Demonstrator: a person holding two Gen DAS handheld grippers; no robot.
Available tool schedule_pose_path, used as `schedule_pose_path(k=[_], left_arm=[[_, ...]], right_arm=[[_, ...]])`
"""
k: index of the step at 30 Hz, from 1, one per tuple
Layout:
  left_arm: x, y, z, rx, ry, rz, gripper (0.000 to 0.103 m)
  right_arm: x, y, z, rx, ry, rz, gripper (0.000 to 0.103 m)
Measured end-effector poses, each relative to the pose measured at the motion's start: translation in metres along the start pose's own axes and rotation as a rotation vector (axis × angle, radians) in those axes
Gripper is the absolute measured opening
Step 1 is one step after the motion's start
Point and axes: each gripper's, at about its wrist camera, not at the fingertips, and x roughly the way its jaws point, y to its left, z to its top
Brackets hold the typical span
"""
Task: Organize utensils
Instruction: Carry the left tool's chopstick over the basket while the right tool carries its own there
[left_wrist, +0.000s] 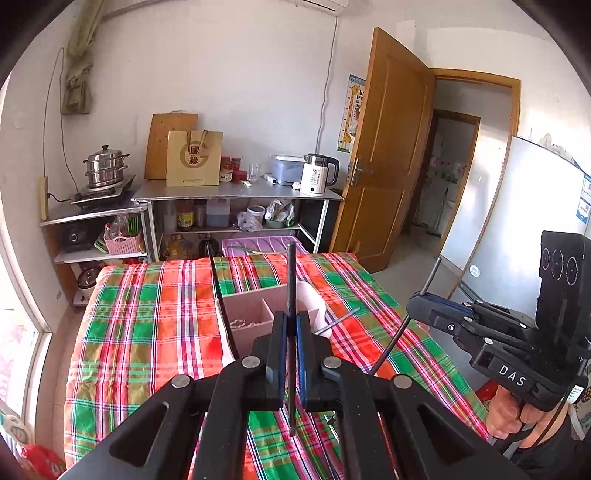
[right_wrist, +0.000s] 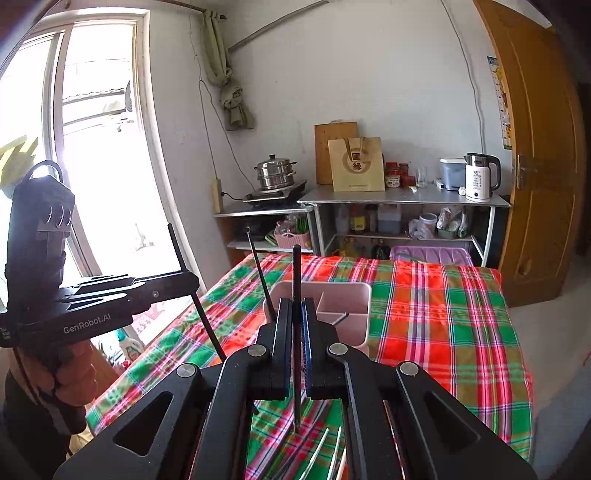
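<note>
A pink divided organizer box (right_wrist: 325, 314) sits on a desk covered with a red, green and white plaid cloth (right_wrist: 443, 325), just ahead of both grippers. One dark chopstick (right_wrist: 260, 273) leans upright out of the box's left compartment, and a metal utensil handle (right_wrist: 341, 316) lies across a compartment nearer the right gripper; in the left wrist view a white item (left_wrist: 312, 295) rests at the box's far right corner, and pale objects too blurred to name lie in the front compartment. The left gripper (left_wrist: 291, 354) is clamped tight on a dark chopstick (left_wrist: 291, 288), which stands upright between its closed fingers, rising above them in front of the box and extending below them over the cloth. The right gripper (right_wrist: 296, 347) is likewise clenched on another dark chopstick (right_wrist: 296, 280), held upright with its lower tip hanging just above the cloth. Directly below the right gripper, near its body, several metal utensils (right_wrist: 325, 450) lie on the cloth. Each gripper appears in the other's view, held level at the side by a hand wrapped around its pistol handle: the right hand (left_wrist: 508, 413) low on the right, the left hand (right_wrist: 70, 365) low on the left beside a bright window (right_wrist: 92, 147).
</note>
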Motion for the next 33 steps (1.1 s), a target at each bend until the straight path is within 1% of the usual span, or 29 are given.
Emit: schedule_pose_path(k=[9,16,20,23,29,33], left_arm=[[0.006,0.01,0.051,-0.008,-0.075,0.037,0.004],[0.026,0.023,0.072,-0.011,-0.097,0.074,0.004],[0.044,0.029,0.07,-0.01,-0.095,0.093,0.004],[0.056,0.034,0.063,-0.015,-0.085,0.093,0.004],[0.079,0.046,0.045,-0.024,-0.05,0.084,0.004],[0.095,0.054,0.03,-0.04,-0.014,0.079,0.004]], right_arm=[[0.013,-0.005,0.043,0.034,-0.09,0.004,0.005],[0.03,-0.01,0.057,0.06,-0.122,0.012,0.005],[0.042,-0.011,0.06,0.068,-0.128,0.01,0.005],[0.053,-0.011,0.056,0.064,-0.118,0.01,0.005],[0.079,-0.016,0.034,0.073,-0.046,0.0,0.005],[0.093,-0.021,0.019,0.08,0.009,-0.006,0.005]])
